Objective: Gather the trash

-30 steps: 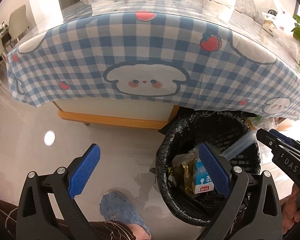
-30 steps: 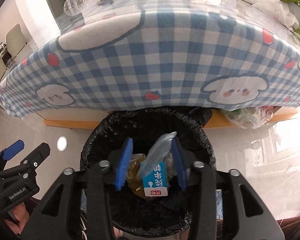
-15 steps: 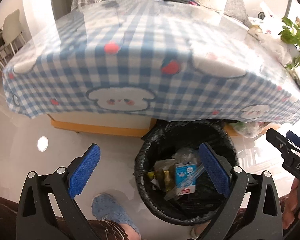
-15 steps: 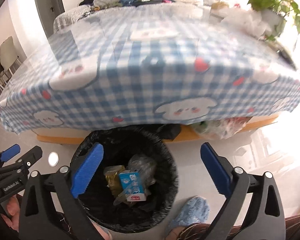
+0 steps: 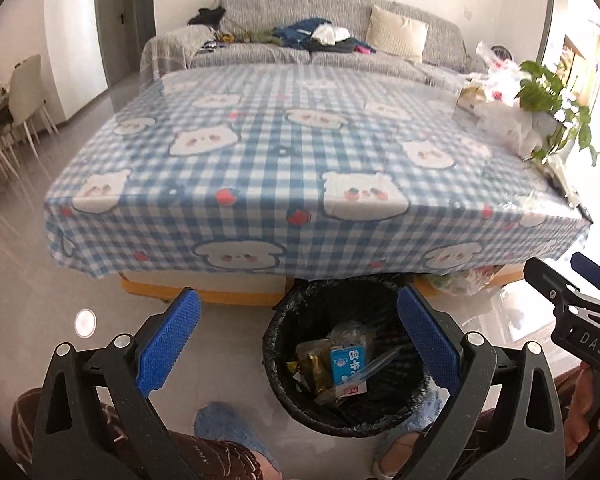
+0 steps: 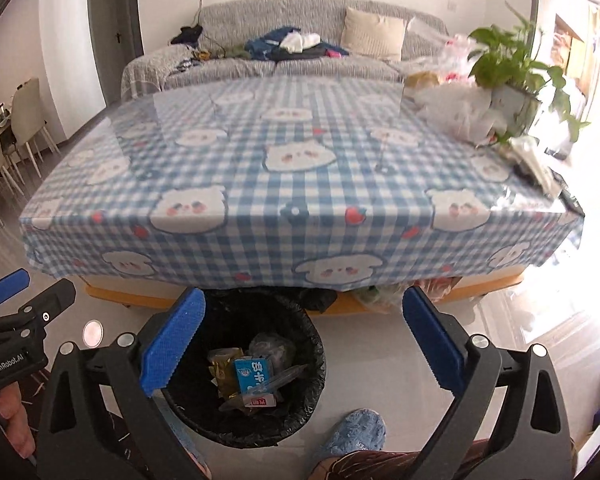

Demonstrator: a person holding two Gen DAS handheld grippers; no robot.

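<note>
Change: a second ago my right jaws pinched a clear plastic wrapper over the bin; now they are spread, and both views have lifted to show the whole tabletop.
Tabletop (image 5: 300,152): blue checked cloth, beyond and above both jaws.
Trash bin (image 6: 312,364): black-lined, on the floor beneath the tabletop edge; it shows between my right jaws, and nearer the right-hand pad of my left jaws.
Right gripper (image 6: 300,340): jaws spread, empty.
Left gripper (image 5: 298,340): jaws spread, empty.
Milk carton (image 6: 254,376): blue, inside the bin.
Plastic wrapper (image 6: 284,376): lying across the carton in the bin.
</note>
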